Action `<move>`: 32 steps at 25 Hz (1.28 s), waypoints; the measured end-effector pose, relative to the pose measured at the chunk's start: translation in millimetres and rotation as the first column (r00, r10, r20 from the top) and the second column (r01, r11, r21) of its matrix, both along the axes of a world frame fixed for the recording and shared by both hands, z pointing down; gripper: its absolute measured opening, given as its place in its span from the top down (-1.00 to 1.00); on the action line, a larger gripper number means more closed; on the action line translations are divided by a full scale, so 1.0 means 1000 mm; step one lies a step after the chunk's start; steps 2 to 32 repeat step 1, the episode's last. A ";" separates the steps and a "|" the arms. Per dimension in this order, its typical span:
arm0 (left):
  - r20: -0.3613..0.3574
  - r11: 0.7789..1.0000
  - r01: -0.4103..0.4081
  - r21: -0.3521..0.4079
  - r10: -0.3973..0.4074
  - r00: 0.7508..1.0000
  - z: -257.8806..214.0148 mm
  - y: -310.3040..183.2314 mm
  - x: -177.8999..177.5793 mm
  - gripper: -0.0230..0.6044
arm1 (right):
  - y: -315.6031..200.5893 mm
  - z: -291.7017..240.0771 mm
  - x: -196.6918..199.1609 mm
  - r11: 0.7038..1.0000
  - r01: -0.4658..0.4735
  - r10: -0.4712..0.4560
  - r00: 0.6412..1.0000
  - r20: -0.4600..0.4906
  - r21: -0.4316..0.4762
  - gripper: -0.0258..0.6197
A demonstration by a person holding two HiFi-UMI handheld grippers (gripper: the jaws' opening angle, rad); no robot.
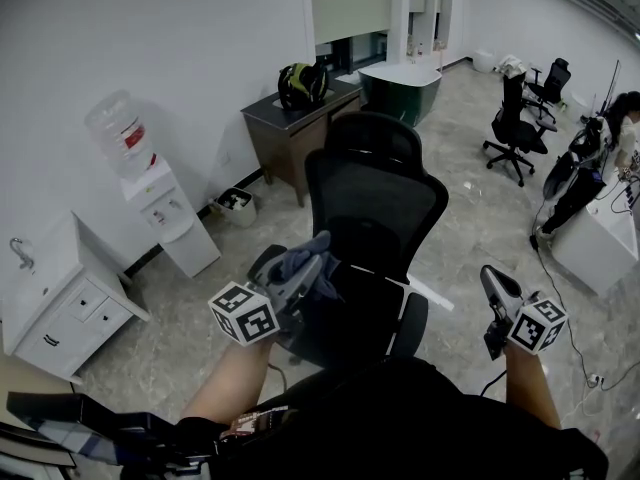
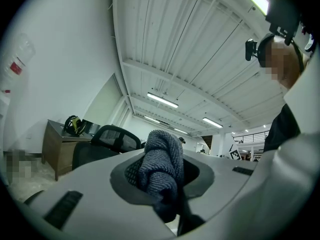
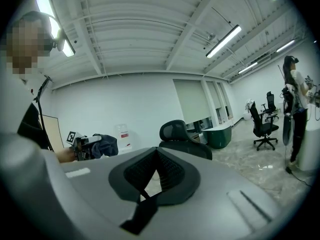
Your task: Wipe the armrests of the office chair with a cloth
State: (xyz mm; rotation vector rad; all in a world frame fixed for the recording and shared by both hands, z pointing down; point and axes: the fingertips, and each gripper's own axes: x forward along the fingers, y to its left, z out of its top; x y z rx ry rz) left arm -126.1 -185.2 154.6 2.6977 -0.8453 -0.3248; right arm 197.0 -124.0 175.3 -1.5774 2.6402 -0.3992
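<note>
A black mesh office chair (image 1: 375,213) stands in front of me with its back toward me. My left gripper (image 1: 303,271) is shut on a bunched blue-grey cloth (image 1: 308,258), held over the chair's left armrest (image 1: 264,262), which is mostly hidden behind it. In the left gripper view the cloth (image 2: 160,166) fills the gap between the jaws, and whether it touches the armrest cannot be seen. My right gripper (image 1: 493,280) hangs to the right of the right armrest (image 1: 411,324), shut and holding nothing. The right gripper view shows the chair (image 3: 182,134) and the cloth (image 3: 102,145).
A water dispenser (image 1: 150,188) and a white sink cabinet (image 1: 60,303) stand along the left wall. A brown desk (image 1: 295,133) with a yellow-black helmet (image 1: 302,84) is behind the chair. More office chairs (image 1: 518,123) and a person (image 1: 625,128) are at the far right.
</note>
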 end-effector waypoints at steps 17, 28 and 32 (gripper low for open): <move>0.001 1.000 -0.002 0.004 0.002 1.000 -0.002 0.001 0.001 0.65 | 0.001 -0.001 0.000 1.000 0.001 -0.001 1.000 0.000 0.001 0.93; 0.001 1.000 -0.002 0.004 0.002 1.000 -0.002 0.001 0.001 0.65 | 0.001 -0.001 0.000 1.000 0.001 -0.001 1.000 0.000 0.001 0.93; 0.001 1.000 -0.002 0.004 0.002 1.000 -0.002 0.001 0.001 0.65 | 0.001 -0.001 0.000 1.000 0.001 -0.001 1.000 0.000 0.001 0.93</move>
